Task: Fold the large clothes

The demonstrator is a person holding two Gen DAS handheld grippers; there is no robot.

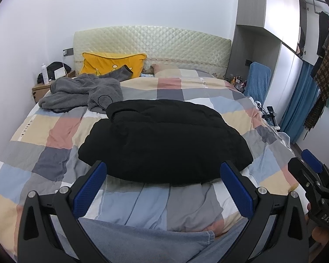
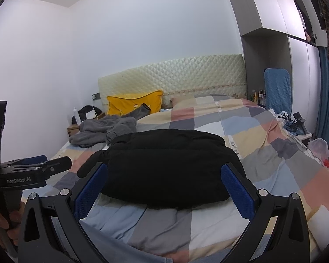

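Black puffer jacket (image 1: 164,140) lay already folded into a compact bundle mid-bed on the checked duvet (image 1: 54,131), left gripper (image 1: 164,188) & right gripper (image 2: 164,188) both wide, empty, short of it; next prob. grey fleece garment (image 1: 81,92) w/ two-corner grab.

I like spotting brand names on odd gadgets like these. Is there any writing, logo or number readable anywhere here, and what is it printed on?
"GenRobot.AI": on the black body of the left gripper, seen from the right wrist view.
"DAS": on the black body of the right gripper, seen from the left wrist view; possibly only part of a word.
Small label strips on the checked quilt: too small to read.
Bottles on the bedside shelf: too blurred to read.
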